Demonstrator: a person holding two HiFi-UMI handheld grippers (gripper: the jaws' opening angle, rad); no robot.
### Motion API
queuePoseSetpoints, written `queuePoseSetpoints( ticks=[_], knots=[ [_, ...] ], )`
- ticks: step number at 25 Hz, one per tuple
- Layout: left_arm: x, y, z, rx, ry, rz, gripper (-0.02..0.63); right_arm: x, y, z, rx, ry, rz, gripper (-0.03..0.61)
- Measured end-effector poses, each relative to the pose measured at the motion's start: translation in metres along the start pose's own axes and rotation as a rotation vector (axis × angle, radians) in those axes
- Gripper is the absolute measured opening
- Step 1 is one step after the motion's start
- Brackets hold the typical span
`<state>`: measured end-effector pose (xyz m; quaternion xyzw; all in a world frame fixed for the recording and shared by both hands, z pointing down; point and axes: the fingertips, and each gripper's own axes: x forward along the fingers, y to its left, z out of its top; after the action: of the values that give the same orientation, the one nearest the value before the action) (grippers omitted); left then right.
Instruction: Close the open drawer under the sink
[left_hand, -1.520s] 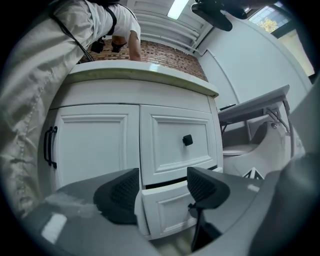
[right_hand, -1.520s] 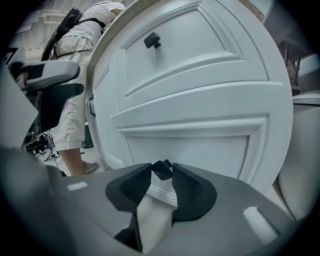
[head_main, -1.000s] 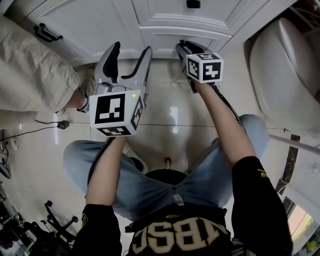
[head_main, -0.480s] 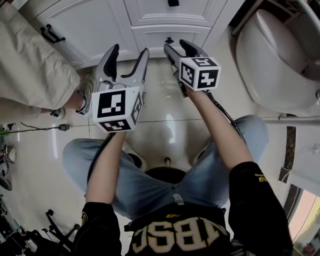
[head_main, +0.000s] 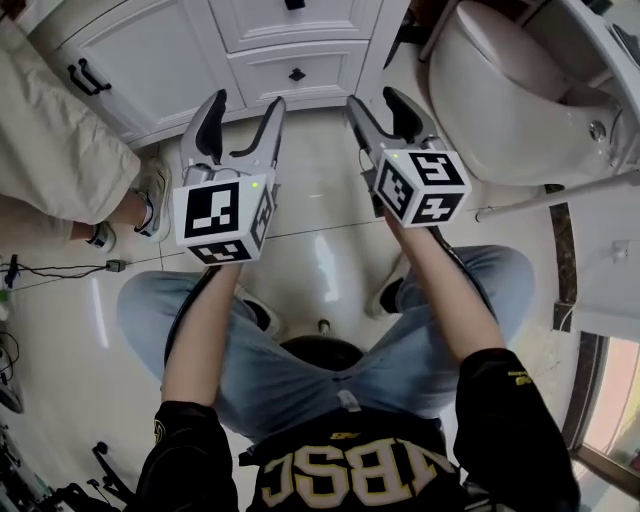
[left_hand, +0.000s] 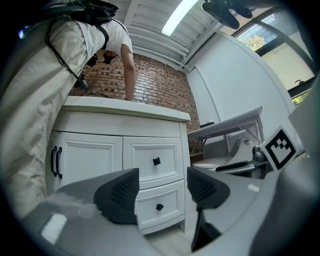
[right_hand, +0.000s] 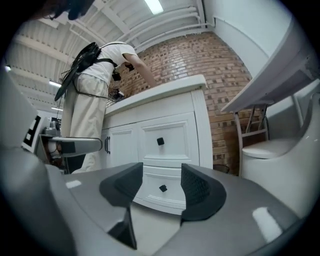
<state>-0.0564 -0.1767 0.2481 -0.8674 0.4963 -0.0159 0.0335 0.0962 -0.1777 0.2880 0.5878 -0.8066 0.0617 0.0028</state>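
Apparently the main work is finished. The lower drawer (head_main: 330, 68) sits at the bottom of the white cabinet (head_main: 150, 60) under the sink, and its front looks level with the upper drawer (head_main: 320, 20) above it. I see no dark gap around it in the head view or in either gripper view. Its small black knob (left_hand: 159, 206) stands free, and nothing touches it.

The left gripper (head_main: 245, 100) has its jaws apart, with only air between the two pads; the drawer fronts show through the gap, well behind. The right gripper (head_main: 374, 98) is also released and holds nothing. Its jaws are spread a moderate way, and the same knob shows far off between them. Both grippers hang over the pale floor (head_main: 320, 190), side by side, pointing toward the cabinet but clearly apart from it. The toilet (head_main: 500, 90) is at the right, and another person (head_main: 50, 130) stands at the counter on the left.

In my judgement the drawer is shut, so nothing is left except perhaps to check that it is fully pushed in. A very thin gap would be hard to see from these angles.
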Motion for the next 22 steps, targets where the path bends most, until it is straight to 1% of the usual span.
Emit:
queuePoseSetpoints(
  ticks=[3, 4, 6, 9, 11, 13, 14, 16, 18, 19, 21, 22],
  knots=[
    [-0.007, -0.004, 0.009, -0.006, -0.025, 0.005, 0.301, -0.028, 0.000, 0.021, -0.048, -0.062, -0.043, 0.234],
    [-0.009, -0.005, 0.010, -0.006, -0.027, 0.008, 0.301, -0.035, -0.001, 0.028, -0.080, -0.079, -0.061, 0.249],
    [-0.013, -0.006, 0.007, -0.011, -0.023, 0.015, 0.301, -0.049, 0.000, 0.038, -0.150, -0.103, -0.089, 0.301],
    [-0.019, -0.002, 0.003, -0.026, -0.020, 0.042, 0.301, -0.060, 0.004, 0.050, -0.219, -0.131, -0.095, 0.327],
    [-0.024, 0.002, 0.000, -0.027, -0.021, 0.069, 0.301, -0.063, 0.005, 0.052, -0.246, -0.141, -0.103, 0.353],
    [-0.027, 0.006, 0.000, -0.016, -0.022, 0.091, 0.301, -0.064, 0.005, 0.054, -0.249, -0.153, -0.108, 0.414],
    [-0.028, 0.009, 0.001, -0.009, -0.024, 0.100, 0.302, -0.064, 0.006, 0.055, -0.244, -0.162, -0.106, 0.422],
    [-0.029, 0.014, 0.003, -0.005, -0.030, 0.119, 0.302, -0.064, 0.007, 0.055, -0.236, -0.173, -0.103, 0.422],
    [-0.029, 0.017, 0.003, -0.004, -0.030, 0.131, 0.302, -0.062, 0.007, 0.053, -0.243, -0.160, -0.110, 0.422],
    [-0.028, 0.017, 0.003, -0.001, -0.027, 0.133, 0.308, -0.059, 0.006, 0.049, -0.252, -0.137, -0.115, 0.420],
    [-0.026, 0.016, 0.001, 0.009, -0.021, 0.133, 0.337, -0.053, 0.004, 0.039, -0.269, -0.076, -0.124, 0.386],
    [-0.025, 0.015, 0.000, 0.015, -0.018, 0.132, 0.347, -0.050, 0.003, 0.034, -0.272, -0.056, -0.127, 0.379]
  ],
)
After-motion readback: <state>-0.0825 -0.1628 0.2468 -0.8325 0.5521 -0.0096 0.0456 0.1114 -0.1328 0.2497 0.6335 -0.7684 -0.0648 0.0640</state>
